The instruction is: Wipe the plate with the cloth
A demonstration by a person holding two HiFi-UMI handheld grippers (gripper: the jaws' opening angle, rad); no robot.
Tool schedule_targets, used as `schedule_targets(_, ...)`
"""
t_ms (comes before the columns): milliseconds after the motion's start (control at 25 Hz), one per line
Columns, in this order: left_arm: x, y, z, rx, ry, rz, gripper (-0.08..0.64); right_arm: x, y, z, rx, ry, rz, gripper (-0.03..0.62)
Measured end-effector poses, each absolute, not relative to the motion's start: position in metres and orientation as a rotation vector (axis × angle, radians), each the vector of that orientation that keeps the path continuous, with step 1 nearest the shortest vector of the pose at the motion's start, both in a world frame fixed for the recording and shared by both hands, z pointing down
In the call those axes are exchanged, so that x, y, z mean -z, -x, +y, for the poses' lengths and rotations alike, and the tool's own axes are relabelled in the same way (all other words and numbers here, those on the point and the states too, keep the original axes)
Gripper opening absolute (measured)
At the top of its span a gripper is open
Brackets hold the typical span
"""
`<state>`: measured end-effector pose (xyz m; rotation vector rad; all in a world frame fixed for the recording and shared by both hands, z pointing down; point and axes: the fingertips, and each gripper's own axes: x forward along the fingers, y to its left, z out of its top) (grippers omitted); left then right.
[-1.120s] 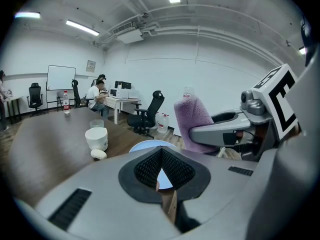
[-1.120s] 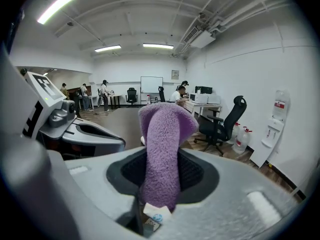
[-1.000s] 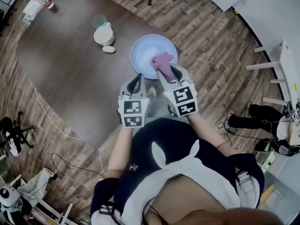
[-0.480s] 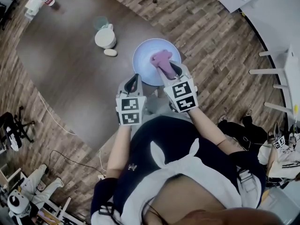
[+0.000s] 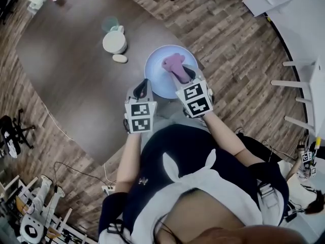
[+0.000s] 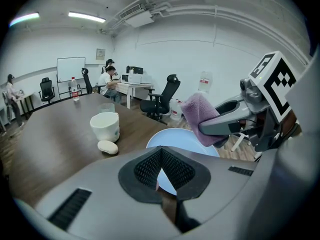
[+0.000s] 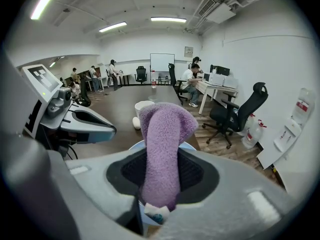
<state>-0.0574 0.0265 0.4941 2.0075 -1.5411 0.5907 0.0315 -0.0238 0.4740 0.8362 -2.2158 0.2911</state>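
One cloth (image 5: 174, 62) sits clamped in the right gripper (image 5: 184, 74) over one plate (image 5: 157, 67); left gripper (image 5: 143, 85) closed, empty.

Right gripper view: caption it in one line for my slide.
Right hand-held gripper clamped on a purple cloth over the pale blue plate, white cup on the table beyond.

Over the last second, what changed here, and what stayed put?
Both grippers moved forward and down: the right gripper carried the purple cloth further over the plate, and the left gripper neared its near rim. Unchanged: cloth clamped in the right gripper, left gripper shut and empty, mug in place.
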Motion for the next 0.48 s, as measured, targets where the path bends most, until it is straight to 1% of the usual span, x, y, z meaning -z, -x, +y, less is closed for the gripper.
schedule_targets(480,-0.535,0.066,0.014,-0.629,-1.923,-1.502,0.005,-0.51,-0.022,-0.048,-0.297,-0.739,-2.143,0.14)
